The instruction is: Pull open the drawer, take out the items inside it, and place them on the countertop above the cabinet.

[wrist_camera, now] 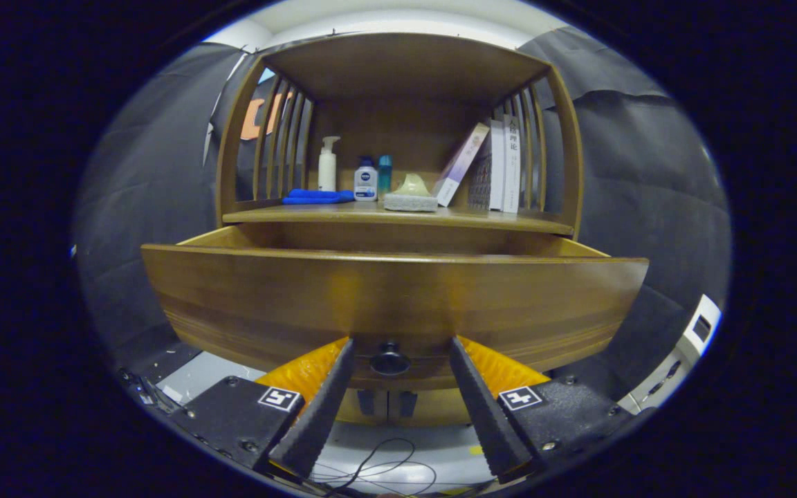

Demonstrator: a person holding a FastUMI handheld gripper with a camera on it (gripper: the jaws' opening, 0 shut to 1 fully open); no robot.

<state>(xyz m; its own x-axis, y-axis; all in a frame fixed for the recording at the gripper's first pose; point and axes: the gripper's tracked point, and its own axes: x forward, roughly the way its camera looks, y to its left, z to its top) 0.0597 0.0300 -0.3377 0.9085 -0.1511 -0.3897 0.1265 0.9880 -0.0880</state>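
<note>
The wooden drawer (398, 297) stands pulled out from the cabinet, its curved front panel just ahead of me. Its dark round knob (389, 360) sits low on the panel, between my two fingers. My gripper (402, 342) is open: the fingertips (346, 349) flank the knob with a gap on each side and do not press on it. The front panel hides the inside of the drawer. Above it lies the countertop (481, 219), under a slatted wooden hutch.
On the countertop stand a white pump bottle (327, 164), two small bottles (366, 180), a blue cloth (317, 197), a pale green pack (410, 194) and leaning books (499, 166). Below are cabinet door handles (388, 402), floor cables (378, 467) and a white device (692, 342).
</note>
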